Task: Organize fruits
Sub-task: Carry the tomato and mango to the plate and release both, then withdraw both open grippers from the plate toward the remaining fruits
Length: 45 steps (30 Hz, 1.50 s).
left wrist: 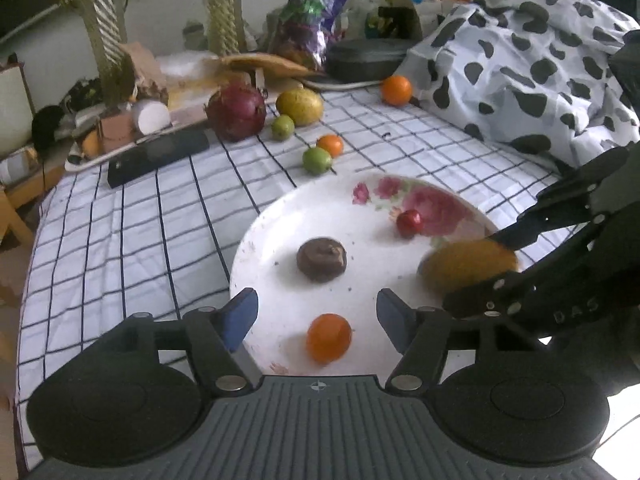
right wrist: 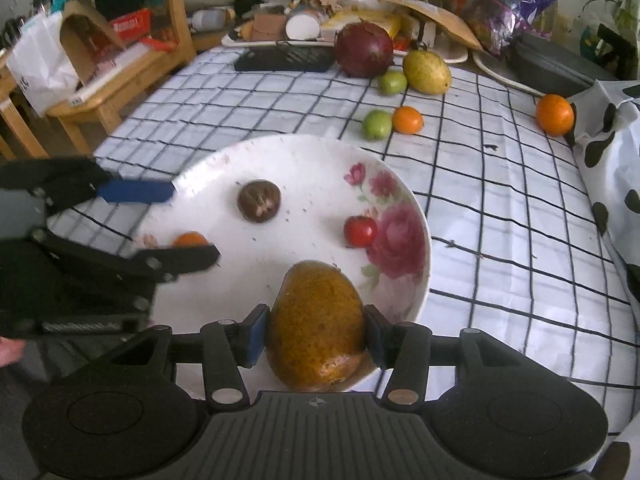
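A white floral plate (left wrist: 288, 224) (right wrist: 304, 160) holds a small orange (left wrist: 329, 337) (right wrist: 191, 239), a dark brown fruit (left wrist: 321, 259) (right wrist: 259, 201) and a small red fruit (left wrist: 409, 222) (right wrist: 360, 231). My left gripper (left wrist: 317, 320) (right wrist: 192, 224) is open over the plate's near rim, its fingers either side of the small orange without touching it. My right gripper (right wrist: 316, 332) (left wrist: 472, 268) is shut on a brown-yellow mango (right wrist: 318, 324) (left wrist: 468, 266), which rests at the plate's edge.
On the checked tablecloth (right wrist: 500, 208) beyond the plate lie two green fruits (right wrist: 376, 124) (right wrist: 393, 82), a small orange (right wrist: 407, 119), a larger orange (right wrist: 554, 114), a yellow mango (right wrist: 426, 71) and a dark red dragon fruit (right wrist: 363, 55). A black remote (right wrist: 284, 59), clutter and a cow-print cloth (left wrist: 528, 60) border the table.
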Tool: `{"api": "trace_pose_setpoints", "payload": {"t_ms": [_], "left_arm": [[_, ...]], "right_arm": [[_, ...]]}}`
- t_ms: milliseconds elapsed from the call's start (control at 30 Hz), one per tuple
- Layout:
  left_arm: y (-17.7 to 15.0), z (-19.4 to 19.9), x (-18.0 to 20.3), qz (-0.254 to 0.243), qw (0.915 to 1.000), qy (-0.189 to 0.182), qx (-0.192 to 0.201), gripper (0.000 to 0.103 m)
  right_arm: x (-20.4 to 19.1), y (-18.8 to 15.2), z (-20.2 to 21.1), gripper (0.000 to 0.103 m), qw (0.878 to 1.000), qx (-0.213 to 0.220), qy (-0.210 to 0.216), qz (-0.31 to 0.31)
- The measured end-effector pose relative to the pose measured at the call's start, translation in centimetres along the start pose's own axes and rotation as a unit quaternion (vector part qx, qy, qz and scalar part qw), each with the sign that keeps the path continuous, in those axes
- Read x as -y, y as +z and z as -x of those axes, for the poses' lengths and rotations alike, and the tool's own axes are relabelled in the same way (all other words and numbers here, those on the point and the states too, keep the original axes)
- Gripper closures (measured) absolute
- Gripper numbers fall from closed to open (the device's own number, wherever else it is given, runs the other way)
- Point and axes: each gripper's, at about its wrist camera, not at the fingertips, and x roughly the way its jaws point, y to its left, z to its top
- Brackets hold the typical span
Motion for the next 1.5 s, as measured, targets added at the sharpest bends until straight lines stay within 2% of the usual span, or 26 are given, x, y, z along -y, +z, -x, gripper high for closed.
{"api": "trace_pose_setpoints", "payload": {"t_ms": [67, 100, 433, 667, 1000, 1133, 1167, 1233, 1367, 1500], "left_arm": [[0.1, -0.1, -0.1, 0.004, 1.0000, 0.001, -0.002, 0.038], [0.1, -0.2, -0.1, 0.005, 1.0000, 0.002, -0.003, 0.038], [0.3, -0.2, -0.8, 0.028, 0.9995, 0.017, -0.003, 0.038], [0.4, -0.1, -0.1, 0.013, 0.9996, 0.025, 0.006, 0.038], [0.2, -0.5, 1.5, -0.027, 0.9990, 0.032, -0.012, 0.037], [0.8, 0.4, 1.9, -0.032, 0.9982, 0.051, -0.010, 0.017], [1.2, 0.7, 1.9, -0.030, 0.9983, 0.049, -0.012, 0.015], [2.0, 1.6, 1.5, -0.014, 0.9992, 0.038, -0.004, 0.000], [3.4, 2.6, 0.0, 0.039, 0.9991, 0.015, -0.010, 0.000], [4.6, 3.3, -0.3, 0.028, 0.9994, 0.019, -0.003, 0.000]], "right_arm": [[0.1, 0.0, 1.0, 0.016, 1.000, 0.030, 0.007, -0.002], [0.2, 0.0, 1.4, 0.010, 0.999, 0.043, 0.010, -0.004], [1.6, 0.4, 2.5, 0.000, 0.996, 0.073, -0.023, -0.041], [2.7, 0.5, 2.8, 0.000, 0.993, 0.088, -0.042, -0.073], [3.3, 0.8, 3.2, 0.000, 0.990, 0.097, -0.048, -0.085], [3.7, 1.1, 3.8, 0.000, 0.989, 0.107, -0.046, -0.094], [3.9, 1.0, 4.0, 0.000, 0.988, 0.110, -0.046, -0.095], [4.2, 1.0, 4.3, 0.000, 0.987, 0.115, -0.050, -0.098], [5.1, 0.9, 4.9, 0.000, 0.984, 0.123, -0.062, -0.113], [6.0, 0.9, 4.9, 0.000, 0.981, 0.123, -0.064, -0.136]]}}
